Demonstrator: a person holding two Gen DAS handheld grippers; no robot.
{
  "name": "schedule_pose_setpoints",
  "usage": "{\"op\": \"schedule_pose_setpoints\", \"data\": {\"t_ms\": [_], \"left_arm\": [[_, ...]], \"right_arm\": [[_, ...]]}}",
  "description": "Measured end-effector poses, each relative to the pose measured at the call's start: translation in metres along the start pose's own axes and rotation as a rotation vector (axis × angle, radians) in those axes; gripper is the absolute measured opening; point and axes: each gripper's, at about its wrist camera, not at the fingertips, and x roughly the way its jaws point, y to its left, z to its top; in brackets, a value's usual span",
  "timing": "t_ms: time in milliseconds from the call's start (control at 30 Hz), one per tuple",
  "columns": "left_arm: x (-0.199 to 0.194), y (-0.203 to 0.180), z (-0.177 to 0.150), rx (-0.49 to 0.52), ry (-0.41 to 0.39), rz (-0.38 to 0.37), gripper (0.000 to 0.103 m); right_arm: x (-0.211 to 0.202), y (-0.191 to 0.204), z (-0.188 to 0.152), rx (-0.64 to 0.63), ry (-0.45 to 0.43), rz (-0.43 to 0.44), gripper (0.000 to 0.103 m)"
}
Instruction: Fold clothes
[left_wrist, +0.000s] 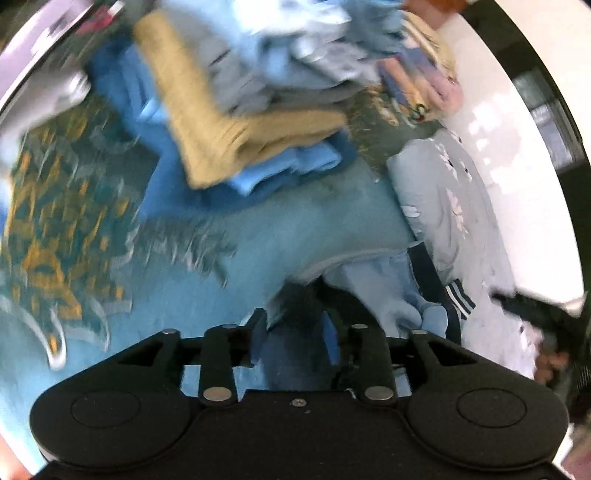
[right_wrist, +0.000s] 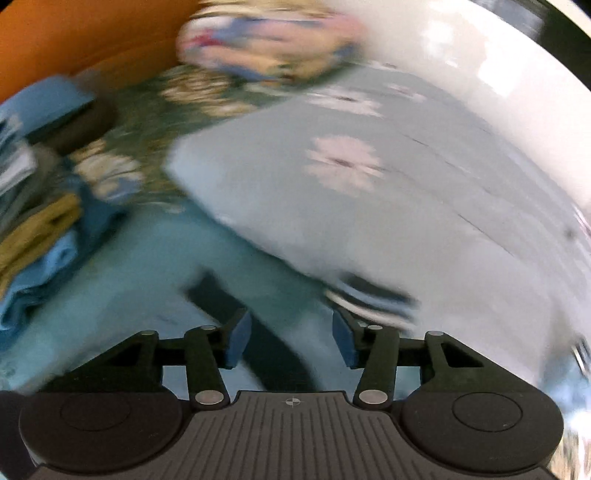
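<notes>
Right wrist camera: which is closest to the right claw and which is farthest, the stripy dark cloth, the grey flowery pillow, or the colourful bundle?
From the right claw, nearest first:
1. Stripy dark cloth, just above the claw's right finger.
2. Grey flowery pillow, in the middle, beyond the stripes.
3. Colourful bundle, at the top, by the orange wall.

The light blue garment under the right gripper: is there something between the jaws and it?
Nothing visible. The right gripper has its jaws apart directly above the light blue garment, with only open space between. The grey flowered pillow lies off to the side, not in the path.
</notes>
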Motion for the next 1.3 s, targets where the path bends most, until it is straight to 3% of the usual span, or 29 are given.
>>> {"op": "schedule_pose_setpoints", "data": {"t_ms": [133, 267, 333, 467, 567, 633, 767, 833, 900, 967, 1167, 1300], "left_arm": [[0.02, -0.04, 0.02, 0.123, 0.025, -0.052, 0.04], [0.071, -0.089, 0.028, 0.22, 0.131, -0.128, 0.041], [0.102, -0.114, 0.028, 0.256, 0.193, -0.158, 0.041], [0.154, -0.163, 0.025, 0.389, 0.216, -0.148, 0.041], [0.189, -0.184, 0.026, 0.424, 0.267, -0.128, 0.041], [0.209, -0.191, 0.028, 0.395, 0.312, -0.137, 0.041], [0.236, -0.207, 0.027, 0.432, 0.353, -0.114, 0.042], [0.248, -0.211, 0.028, 0.384, 0.377, -0.143, 0.042], [0.259, -0.216, 0.03, 0.342, 0.38, -0.152, 0.042], [0.267, -0.223, 0.03, 0.336, 0.37, -0.14, 0.042], [0.284, -0.232, 0.027, 0.297, 0.398, -0.102, 0.043], [0.278, -0.241, 0.027, 0.356, 0.324, -0.101, 0.043]], "right_arm": [[-0.015, -0.079, -0.07, 0.223, 0.068, -0.115, 0.046], [-0.037, -0.138, -0.158, 0.435, 0.189, -0.215, 0.046], [-0.047, -0.151, -0.202, 0.532, 0.243, -0.207, 0.046], [-0.055, -0.147, -0.259, 0.689, 0.278, -0.133, 0.046], [-0.044, -0.132, -0.278, 0.765, 0.28, -0.079, 0.049], [-0.035, -0.123, -0.282, 0.828, 0.247, -0.036, 0.05], [-0.011, -0.108, -0.282, 0.928, 0.182, 0.04, 0.05], [0.003, -0.104, -0.279, 0.956, 0.164, 0.063, 0.05], [0.012, -0.103, -0.275, 0.974, 0.138, 0.055, 0.054], [0.016, -0.104, -0.273, 1.004, 0.105, 0.058, 0.066], [-0.001, -0.111, -0.274, 1.074, -0.008, 0.002, 0.061], [-0.006, -0.115, -0.281, 1.112, -0.037, -0.039, 0.055]]}}
